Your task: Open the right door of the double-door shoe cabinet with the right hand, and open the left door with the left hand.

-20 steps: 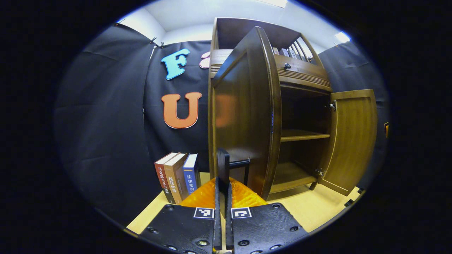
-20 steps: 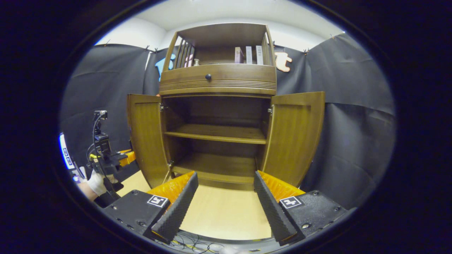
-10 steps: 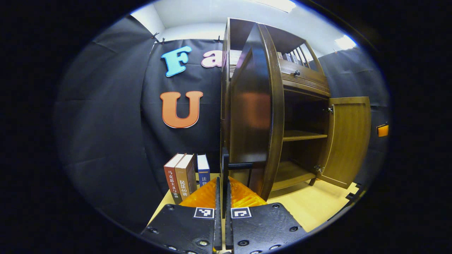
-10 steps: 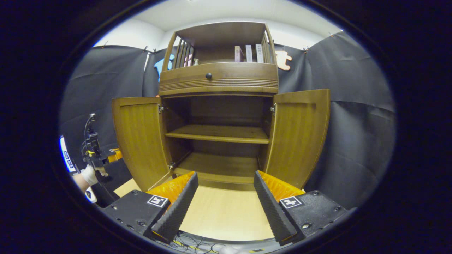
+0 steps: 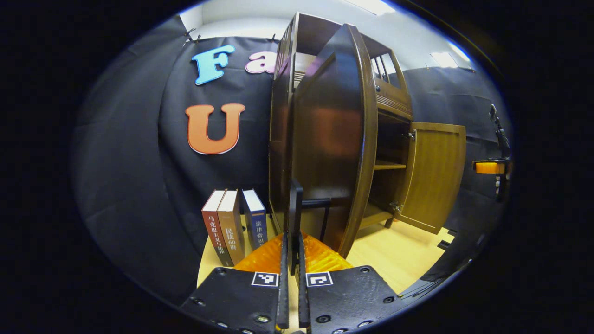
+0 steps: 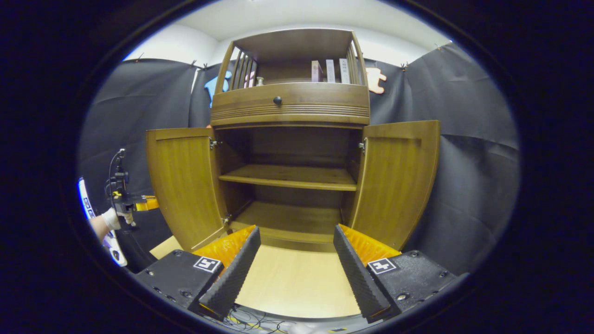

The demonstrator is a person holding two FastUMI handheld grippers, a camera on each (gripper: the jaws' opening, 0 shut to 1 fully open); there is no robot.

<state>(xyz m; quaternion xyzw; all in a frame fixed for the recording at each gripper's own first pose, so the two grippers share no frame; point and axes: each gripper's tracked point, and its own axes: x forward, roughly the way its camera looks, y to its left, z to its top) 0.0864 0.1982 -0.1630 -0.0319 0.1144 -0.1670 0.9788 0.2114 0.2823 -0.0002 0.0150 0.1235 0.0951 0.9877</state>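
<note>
On the worktop (image 6: 297, 283), shoe cabinet (image 6: 290, 104) with left door (image 6: 183, 181) and right door (image 6: 394, 178) swung open, left gripper (image 5: 291, 232) fingers clamped on the left door's handle (image 5: 315, 202), right gripper (image 6: 297, 260) fingers spread wide, empty.

- Shoe cabinet (image 6: 287, 139) stands on the table (image 6: 292, 283), at 12 o'clock in the right gripper view, against the booth wall.
- Left door (image 6: 183, 185) hangs at 9 o'clock of the opening, right door (image 6: 399, 181) at 3 o'clock.
- Shelf (image 6: 287, 176) lies inside, between the doors; drawer (image 6: 287, 104) sits above them.
- Three books (image 5: 229, 225) stand on the table at 9 o'clock of the cabinet in the left gripper view.
- Left gripper (image 5: 292, 260) sits before the left door's handle (image 5: 315, 204).
</note>
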